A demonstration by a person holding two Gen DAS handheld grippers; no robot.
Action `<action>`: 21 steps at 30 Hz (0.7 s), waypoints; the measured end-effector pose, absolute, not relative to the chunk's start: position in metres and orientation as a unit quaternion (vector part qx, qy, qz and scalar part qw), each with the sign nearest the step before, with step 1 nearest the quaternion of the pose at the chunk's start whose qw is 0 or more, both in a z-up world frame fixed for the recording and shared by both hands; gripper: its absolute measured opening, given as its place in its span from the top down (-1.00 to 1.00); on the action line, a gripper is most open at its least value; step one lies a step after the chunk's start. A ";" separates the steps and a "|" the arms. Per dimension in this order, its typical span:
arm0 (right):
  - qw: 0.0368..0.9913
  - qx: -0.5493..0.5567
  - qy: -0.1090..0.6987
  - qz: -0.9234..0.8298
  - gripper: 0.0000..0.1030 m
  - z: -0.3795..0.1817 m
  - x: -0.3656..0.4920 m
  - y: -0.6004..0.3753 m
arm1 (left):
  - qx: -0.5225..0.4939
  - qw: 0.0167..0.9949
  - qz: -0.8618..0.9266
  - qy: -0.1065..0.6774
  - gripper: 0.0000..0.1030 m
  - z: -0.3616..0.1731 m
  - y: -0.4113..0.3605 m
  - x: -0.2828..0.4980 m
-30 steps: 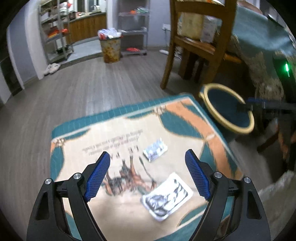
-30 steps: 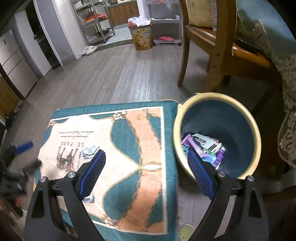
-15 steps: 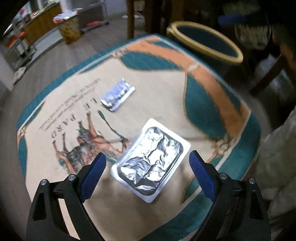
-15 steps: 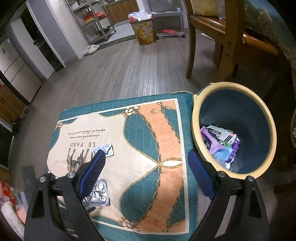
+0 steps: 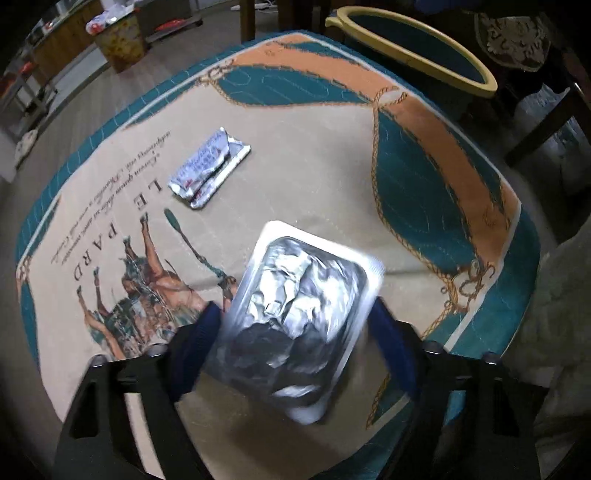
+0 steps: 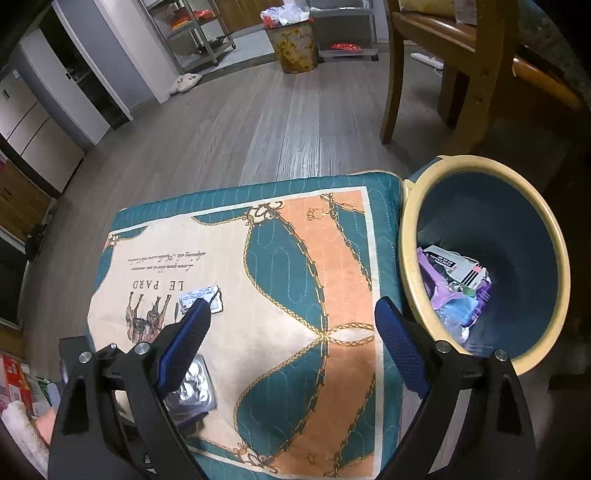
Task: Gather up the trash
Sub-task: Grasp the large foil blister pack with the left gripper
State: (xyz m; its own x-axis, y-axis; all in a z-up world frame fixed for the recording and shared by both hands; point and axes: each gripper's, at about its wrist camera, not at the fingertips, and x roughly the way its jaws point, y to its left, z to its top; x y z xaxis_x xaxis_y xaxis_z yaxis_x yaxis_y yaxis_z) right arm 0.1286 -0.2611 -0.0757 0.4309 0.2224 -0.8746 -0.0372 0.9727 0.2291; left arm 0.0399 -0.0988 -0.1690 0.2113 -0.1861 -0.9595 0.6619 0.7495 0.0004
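Note:
A large silver foil blister pack (image 5: 299, 314) lies on the patterned cushion (image 5: 424, 177), between the blue fingers of my left gripper (image 5: 295, 332), which straddles it; the jaws look partly closed on its edges, but I cannot tell if they grip it. It also shows in the right wrist view (image 6: 192, 387). A smaller crumpled foil wrapper (image 5: 208, 168) lies farther out on the cushion, also seen in the right wrist view (image 6: 201, 297). My right gripper (image 6: 291, 347) is open and empty above the cushion. A blue bin with a yellow rim (image 6: 406, 258) holding trash stands at the cushion's right.
A wooden chair (image 6: 461, 66) stands behind the bin. A full waste basket (image 6: 291, 44) and metal shelves (image 6: 192, 33) stand far across the wooden floor. Boxes and cloth (image 6: 18, 391) lie at the lower left.
My left gripper has dropped down and forward onto the large blister pack, which now sits between its fingers, and the jaws have narrowed. My right gripper has barely moved.

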 end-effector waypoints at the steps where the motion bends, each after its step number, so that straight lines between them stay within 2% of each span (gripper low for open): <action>1: 0.840 0.086 0.531 0.078 -0.72 -0.078 0.131 -0.259 | 0.208 0.749 -0.280 0.563 -0.39 -0.168 -0.097 0.041; 9: 0.829 0.063 0.547 0.103 -0.71 -0.103 0.151 -0.233 | 0.160 0.779 -0.228 0.562 -0.36 -0.149 -0.054 0.062; 12: 0.835 0.005 0.528 0.152 -0.65 -0.107 0.153 -0.203 | 0.134 0.804 -0.195 0.545 -0.36 -0.128 -0.029 0.074; 14: 0.836 -0.050 0.511 0.194 -0.51 -0.112 0.151 -0.180 | 0.109 0.818 -0.175 0.538 -0.36 -0.114 -0.010 0.080; 21: 0.807 -0.116 0.517 0.260 -0.46 -0.143 0.153 -0.134 | 0.061 0.842 -0.126 0.521 -0.36 -0.093 0.039 0.103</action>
State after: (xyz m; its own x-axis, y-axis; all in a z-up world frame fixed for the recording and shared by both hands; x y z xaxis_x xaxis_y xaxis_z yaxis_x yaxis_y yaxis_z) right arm 0.1528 -0.1341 -0.1430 0.3298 0.3004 -0.8950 -0.5399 0.8377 0.0823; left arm 0.1033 0.0385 -0.0929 0.4244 -0.1479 -0.8933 0.2759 0.9608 -0.0280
